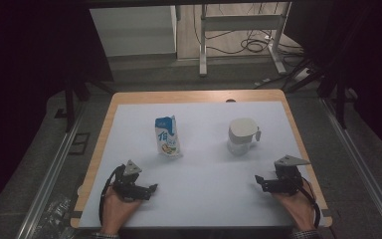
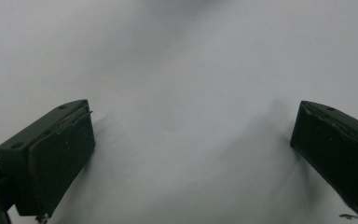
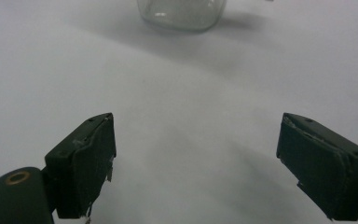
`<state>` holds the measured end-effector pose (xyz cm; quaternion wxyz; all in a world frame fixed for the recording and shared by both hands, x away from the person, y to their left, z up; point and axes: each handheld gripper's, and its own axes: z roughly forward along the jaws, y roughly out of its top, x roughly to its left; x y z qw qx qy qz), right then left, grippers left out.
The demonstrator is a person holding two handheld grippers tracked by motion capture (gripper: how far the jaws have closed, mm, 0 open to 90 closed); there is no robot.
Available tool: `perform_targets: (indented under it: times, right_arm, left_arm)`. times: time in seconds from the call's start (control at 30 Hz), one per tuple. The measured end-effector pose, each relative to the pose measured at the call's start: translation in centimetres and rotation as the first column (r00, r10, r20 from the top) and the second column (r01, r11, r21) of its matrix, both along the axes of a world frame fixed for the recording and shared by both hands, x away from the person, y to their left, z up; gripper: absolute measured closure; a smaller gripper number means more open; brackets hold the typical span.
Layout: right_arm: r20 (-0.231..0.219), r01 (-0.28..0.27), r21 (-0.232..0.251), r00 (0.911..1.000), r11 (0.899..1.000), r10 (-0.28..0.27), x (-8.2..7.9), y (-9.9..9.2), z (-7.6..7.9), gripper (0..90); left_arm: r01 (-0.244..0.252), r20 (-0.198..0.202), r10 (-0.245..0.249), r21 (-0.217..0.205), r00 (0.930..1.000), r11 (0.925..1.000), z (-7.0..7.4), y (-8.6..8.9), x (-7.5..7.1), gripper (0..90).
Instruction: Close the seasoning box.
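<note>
Standing on the white table point(image 1: 199, 174) are one milk carton point(image 1: 167, 136) and one clear jug point(image 1: 242, 135), both upright, the jug well right of the carton. Its top is cut off in the right gripper view. Left gripper point(image 2: 191, 154) and right gripper point(image 3: 196, 158) sit nearer than the carton, jaws wide apart, holding nothing.
</note>
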<state>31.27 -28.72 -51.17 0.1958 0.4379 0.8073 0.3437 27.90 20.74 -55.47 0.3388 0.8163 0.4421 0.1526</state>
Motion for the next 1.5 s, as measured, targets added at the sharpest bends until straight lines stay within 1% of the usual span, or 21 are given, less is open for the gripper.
perform_targets:
  times: [0.1,0.27,0.37,0.43,0.47,0.5,0.53,0.6,0.7,0.8,0.83,0.87,0.9,1.0,1.07,1.17,1.2,1.3,1.37,1.47,1.5]
  right_arm:
    - [0.012,0.0,0.022,0.9999,1.0,0.0,0.2,-0.1,0.3,15.2]
    - [0.032,-0.001,0.026,0.9995,1.0,0.0,0.4,-0.2,0.7,18.3]
    - [0.075,-0.007,0.037,0.9972,0.999,0.004,0.5,-0.1,1.2,24.1]
    - [0.097,-0.009,0.048,0.9952,0.999,0.004,0.5,-0.1,1.4,25.1]
    - [0.097,-0.009,0.048,0.9952,0.999,0.004,0.5,-0.1,1.4,25.1]
    - [0.124,-0.006,0.061,0.9923,0.998,-0.002,0.5,-0.2,1.7,27.6]
    - [0.137,0.003,0.064,0.9905,0.998,-0.012,0.5,-0.2,1.8,28.4]
    - [0.153,0.034,0.067,0.9872,0.997,-0.044,0.6,-0.3,2.1,29.0]
    - [0.172,0.048,0.07,0.9834,0.996,-0.059,0.9,-0.4,2.5,29.1]
    - [0.159,0.053,0.079,0.9851,0.995,-0.065,1.3,-0.5,2.5,29.5]
    - [0.146,0.047,0.094,0.9874,0.994,-0.06,1.6,-0.5,2.4,32.0]
    - [0.146,0.047,0.094,0.9874,0.994,-0.06,1.6,-0.5,2.4,32.0]
    - [0.144,0.051,0.093,0.9875,0.994,-0.064,1.9,-0.5,2.4,35.0]
    - [0.16,0.059,0.091,0.9845,0.994,-0.073,2.3,-0.4,2.4,40.8]
    - [0.152,0.065,0.098,0.9852,0.993,-0.08,2.6,-0.5,2.5,44.5]
    - [0.171,0.092,0.116,0.9789,0.989,-0.112,2.9,-0.6,2.6,46.1]
    - [0.167,0.098,0.125,0.9789,0.987,-0.118,3.1,-0.6,2.7,46.1]
    - [0.172,0.097,0.122,0.978,0.988,-0.117,3.6,-0.3,2.8,47.9]
    - [0.177,0.096,0.104,0.9776,0.99,-0.113,3.9,0.0,2.8,48.5]
    - [0.165,0.094,0.105,0.9801,0.99,-0.11,4.4,0.2,2.9,48.8]
    - [0.162,0.101,0.106,0.9797,0.989,-0.118,4.9,0.4,2.9,50.9]
  left_arm:
    - [0.0,0.0,0.0,0.0,1.0,1.0,0.0,0.0,0.0,0.0]
    - [0.0,0.0,0.0,0.0,1.0,1.0,0.0,0.0,0.0,0.0]
    - [0.0,0.001,0.0,0.001,1.0,1.0,0.0,0.0,0.0,0.0]
    - [0.0,0.001,0.0,0.001,1.0,1.0,0.0,0.0,0.0,0.0]
    - [0.0,0.001,0.0,0.001,1.0,1.0,0.0,0.0,0.0,0.0]
    - [-0.001,0.001,0.001,0.001,1.0,1.0,0.0,0.0,0.0,0.0]
    - [-0.001,0.001,0.001,0.001,1.0,1.0,0.0,0.0,0.0,0.0]
    - [-0.001,0.001,0.001,0.001,1.0,1.0,0.0,0.0,0.0,0.0]
    - [0.0,0.002,0.0,0.001,1.0,1.0,0.0,0.0,0.0,0.0]
    - [-0.001,0.002,0.001,0.0,1.0,1.0,0.0,0.0,0.0,0.0]
    - [-0.001,0.002,0.001,0.0,1.0,1.0,0.0,0.0,0.0,0.0]
    - [-0.001,0.002,0.001,0.0,1.0,1.0,0.0,0.0,0.0,0.0]
    - [-0.001,0.002,0.001,0.0,1.0,1.0,0.0,0.0,0.0,0.0]
    - [-0.002,0.002,0.002,-0.001,1.0,1.0,0.0,0.0,0.0,0.0]
    - [-0.003,0.003,0.003,-0.002,1.0,1.0,0.0,0.0,0.0,0.0]
    - [-0.004,0.003,0.004,-0.003,1.0,1.0,0.0,-0.1,0.0,0.0]
    - [-0.005,0.004,0.005,-0.005,1.0,1.0,0.0,-0.1,0.0,0.0]
    - [-0.001,0.002,0.001,0.0,1.0,1.0,0.0,0.0,0.0,0.0]
    - [-0.002,0.002,0.002,0.0,1.0,1.0,0.0,0.0,0.0,0.0]
    - [-0.002,0.002,0.002,0.0,1.0,1.0,0.0,0.0,0.0,0.0]
    - [-0.002,0.003,0.002,0.0,1.0,1.0,0.0,0.0,0.0,0.0]
